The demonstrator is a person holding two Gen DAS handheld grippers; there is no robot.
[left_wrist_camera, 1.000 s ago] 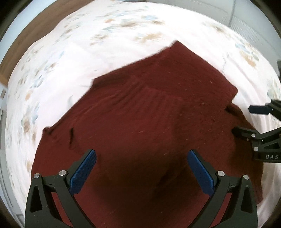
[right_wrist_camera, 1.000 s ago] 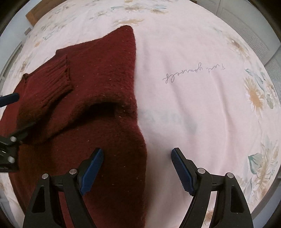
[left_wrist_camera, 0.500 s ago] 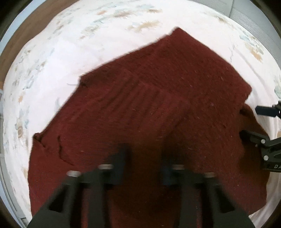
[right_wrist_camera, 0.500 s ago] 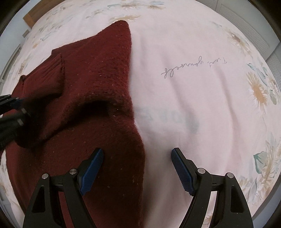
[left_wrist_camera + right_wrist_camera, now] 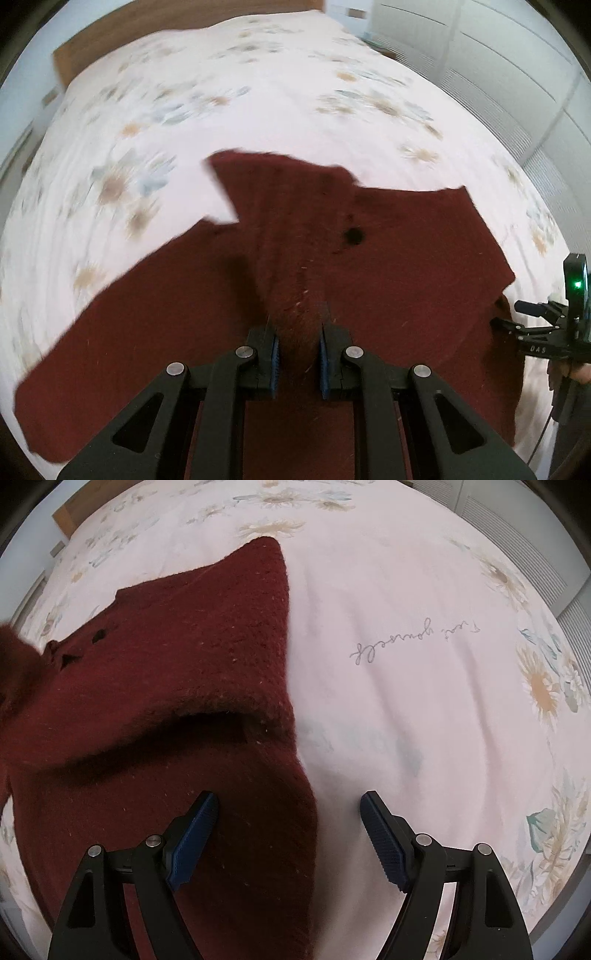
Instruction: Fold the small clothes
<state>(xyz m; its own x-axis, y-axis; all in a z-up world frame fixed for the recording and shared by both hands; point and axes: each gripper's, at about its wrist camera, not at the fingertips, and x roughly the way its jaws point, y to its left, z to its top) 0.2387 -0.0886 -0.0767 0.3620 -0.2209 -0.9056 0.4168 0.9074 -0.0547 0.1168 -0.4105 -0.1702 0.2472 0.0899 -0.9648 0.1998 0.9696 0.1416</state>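
Maroon sweater (image 5: 406,266) on floral bedspread (image 5: 258,92).
Left gripper (image 5: 298,354) clenched on sweater fold (lifted); right gripper (image 5: 288,834) released, straddling hem at six o'clock.

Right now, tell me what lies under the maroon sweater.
The maroon sweater lies on the floral bedsheet, visible all around it. Whatever lies under the knit itself is covered.

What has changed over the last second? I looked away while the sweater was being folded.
The left gripper closed its fingers on the dark red sweater's sleeve, which had lain across the body, and lifted it, baring the fabric beneath. The right gripper stayed put, open, straddling the sweater's right edge. The floral bedspread is unchanged.
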